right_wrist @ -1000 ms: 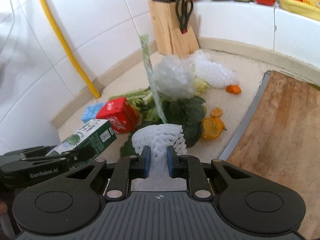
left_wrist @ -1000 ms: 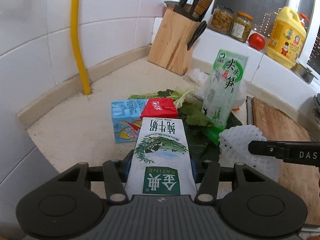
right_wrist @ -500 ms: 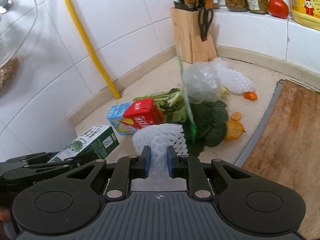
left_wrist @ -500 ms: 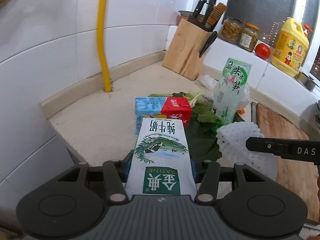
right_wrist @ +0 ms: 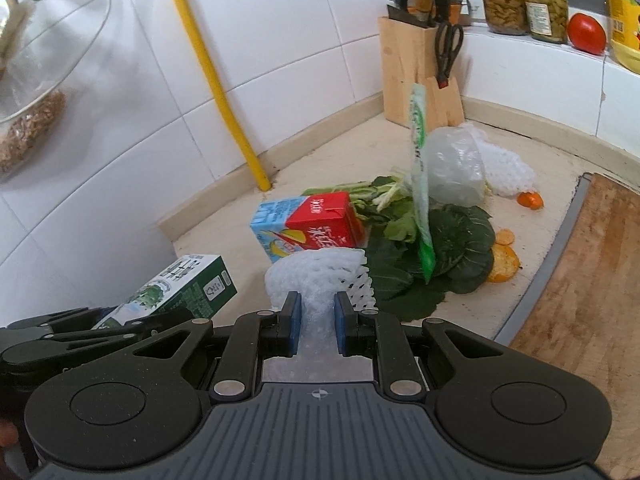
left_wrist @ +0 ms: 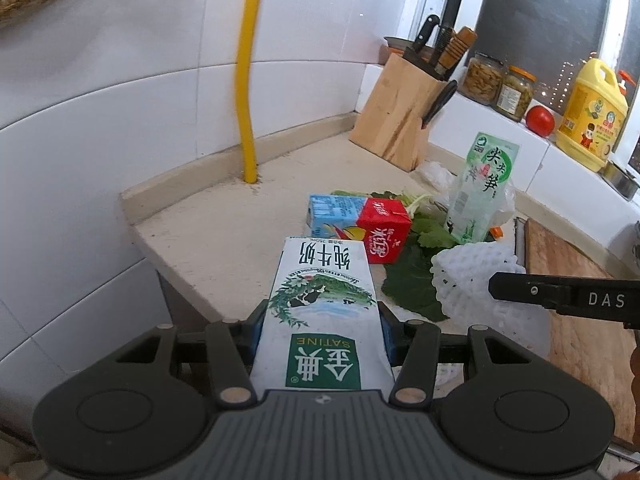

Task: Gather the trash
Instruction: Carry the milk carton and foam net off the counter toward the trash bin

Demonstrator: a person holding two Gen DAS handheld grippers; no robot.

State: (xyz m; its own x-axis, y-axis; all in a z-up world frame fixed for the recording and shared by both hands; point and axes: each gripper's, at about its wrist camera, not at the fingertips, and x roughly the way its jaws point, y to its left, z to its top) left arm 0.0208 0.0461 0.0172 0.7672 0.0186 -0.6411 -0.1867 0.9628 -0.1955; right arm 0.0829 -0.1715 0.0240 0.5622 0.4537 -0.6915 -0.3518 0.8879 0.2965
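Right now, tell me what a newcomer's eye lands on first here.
The left claw grips a green-and-white milk carton, and the right claw pinches a white foam fruit net. Beyond them, a red-and-blue juice box lies on the counter beside wilted greens.

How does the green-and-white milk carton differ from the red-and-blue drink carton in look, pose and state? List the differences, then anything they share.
The milk carton is green and white; the drink carton is red and blue. The milk carton is clamped in the left gripper and lifted; the drink carton lies on the counter, untouched, beside green leaves. Both are small box-shaped cartons.
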